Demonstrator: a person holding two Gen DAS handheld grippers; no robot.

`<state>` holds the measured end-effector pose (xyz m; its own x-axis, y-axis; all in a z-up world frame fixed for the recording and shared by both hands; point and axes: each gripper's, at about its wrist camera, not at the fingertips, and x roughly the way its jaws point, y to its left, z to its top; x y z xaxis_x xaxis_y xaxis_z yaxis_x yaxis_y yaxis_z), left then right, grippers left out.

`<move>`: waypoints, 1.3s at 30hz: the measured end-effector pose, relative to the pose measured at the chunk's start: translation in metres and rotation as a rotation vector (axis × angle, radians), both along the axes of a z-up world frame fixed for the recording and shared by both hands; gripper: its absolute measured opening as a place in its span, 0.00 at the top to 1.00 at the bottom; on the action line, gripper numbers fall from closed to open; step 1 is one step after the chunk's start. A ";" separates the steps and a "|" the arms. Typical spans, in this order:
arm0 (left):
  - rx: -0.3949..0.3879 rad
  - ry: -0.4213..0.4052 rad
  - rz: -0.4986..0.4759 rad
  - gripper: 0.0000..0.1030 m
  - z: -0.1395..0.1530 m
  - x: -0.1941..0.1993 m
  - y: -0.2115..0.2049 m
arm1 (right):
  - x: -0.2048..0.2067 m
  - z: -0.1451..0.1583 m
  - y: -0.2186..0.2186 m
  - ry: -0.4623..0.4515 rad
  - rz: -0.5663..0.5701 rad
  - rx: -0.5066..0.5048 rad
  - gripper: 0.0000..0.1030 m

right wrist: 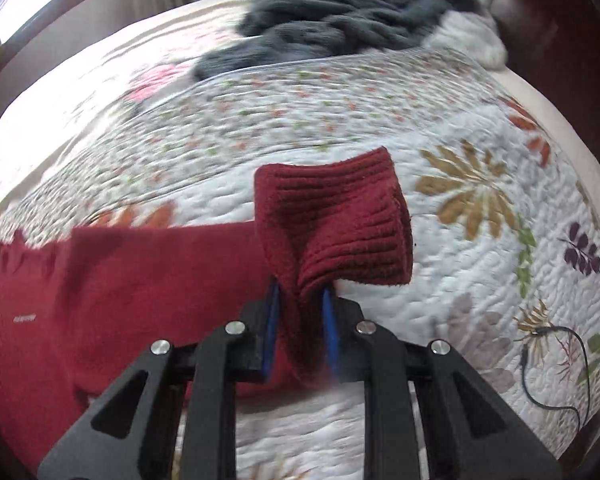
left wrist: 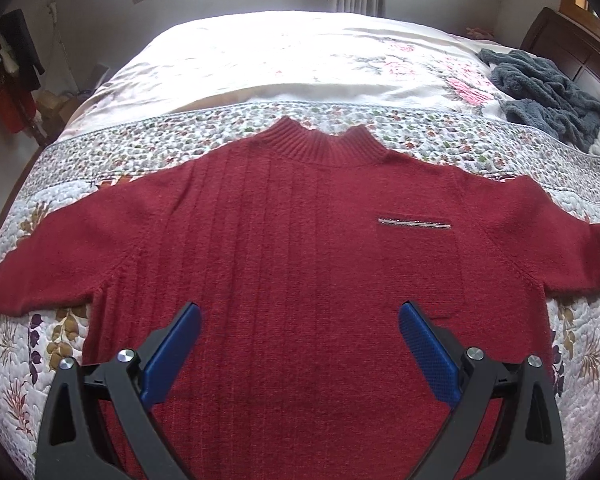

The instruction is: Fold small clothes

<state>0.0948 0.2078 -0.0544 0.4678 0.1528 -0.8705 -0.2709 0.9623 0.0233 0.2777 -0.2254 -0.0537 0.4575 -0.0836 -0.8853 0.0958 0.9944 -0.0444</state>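
The red sweater (left wrist: 300, 248) is lying face up and spread flat on the near part of the bed's quilt (left wrist: 148, 140), collar toward the far side and both sleeves stretched out left and right, which looks like the starting layout for folding: everything is reachable from the near edge. The right gripper (right wrist: 300, 296) is clamping the ribbed cuff of the right sleeve (right wrist: 340, 216), its blue pads closed down to a narrow gap with the knit bunched between them, and the cuff is standing up off the quilt above the jaws. My reading is that the sleeve is being lifted so it can be carried left across the chest (the right wrist view is blurred, so something is moving).

The left gripper (left wrist: 300, 312) is hovering over the lower middle of the sweater with its fingers (left wrist: 424, 344) spread wide, gripping nothing; whether they are touching the knit I cannot tell.

A grey fluffy garment (left wrist: 548, 92) is lying in a heap at the far right, well apart from the sweater, and a black cable (right wrist: 556, 364) is resting on the quilt at the near right.
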 end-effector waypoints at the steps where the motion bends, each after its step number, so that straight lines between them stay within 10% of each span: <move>1: 0.001 0.002 0.001 0.04 -0.001 0.000 0.002 | -0.001 0.000 0.016 0.000 0.029 0.013 0.82; 11: -0.014 -0.003 0.033 0.04 -0.001 -0.009 0.027 | -0.024 0.006 0.164 -0.001 0.301 0.152 0.82; 21: -0.041 -0.003 0.059 0.04 -0.003 -0.016 0.046 | -0.042 -0.026 0.245 0.039 0.430 0.051 0.80; 29: -0.058 0.003 0.058 0.04 -0.005 -0.015 0.047 | -0.068 -0.036 0.253 0.136 0.599 0.305 0.62; 39: -0.209 0.044 -0.034 0.04 -0.017 0.011 0.008 | -0.106 -0.012 0.175 0.087 0.495 0.377 0.55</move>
<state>0.1058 0.2161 -0.0715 0.4307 -0.0484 -0.9012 -0.2414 0.9560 -0.1667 0.1715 -0.0505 -0.0662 0.2872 0.4448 -0.8483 -0.3688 0.8687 0.3307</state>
